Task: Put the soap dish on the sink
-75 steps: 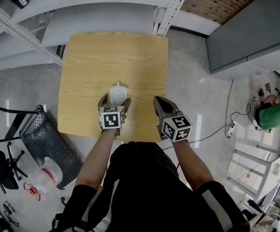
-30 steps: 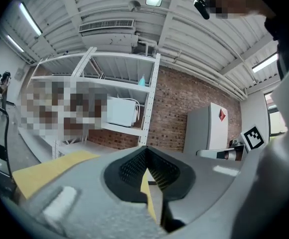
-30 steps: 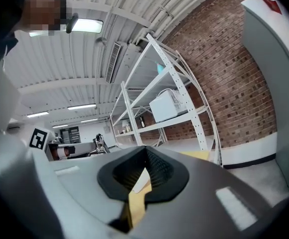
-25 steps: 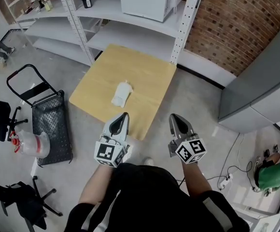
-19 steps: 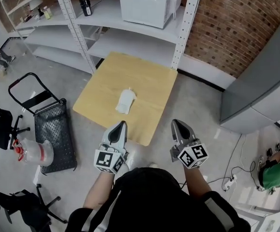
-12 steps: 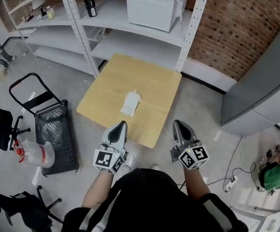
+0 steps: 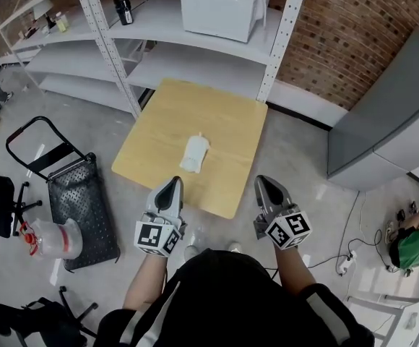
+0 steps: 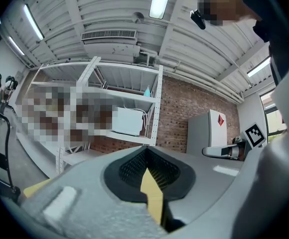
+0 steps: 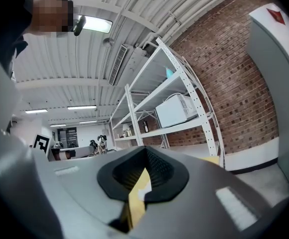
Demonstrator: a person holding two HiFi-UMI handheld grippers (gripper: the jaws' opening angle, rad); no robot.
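Observation:
A small white item (image 7: 194, 153) lies near the middle of the square wooden table (image 7: 159, 129); it is too small to tell the soap dish from the sink. My left gripper (image 7: 173, 182) and right gripper (image 7: 261, 181) hover level over the floor, short of the table's near edge and apart from the item. In the left gripper view the left gripper (image 8: 147, 157) has its jaws closed together with nothing between them. The right gripper (image 9: 145, 159) looks the same in the right gripper view, with only a thin slit of table showing through.
White metal shelving (image 7: 195, 49) stands behind the table with a white box-shaped appliance (image 7: 220, 6) on it. A black cart (image 7: 83, 208) sits on the floor at the left. A grey cabinet (image 7: 390, 121) stands right by the brick wall. A person in green (image 7: 415, 244) crouches far right.
Three seconds ago my left gripper was at the white item on the table. Since then both grippers have drawn back off the table, and the table sits farther away in view.

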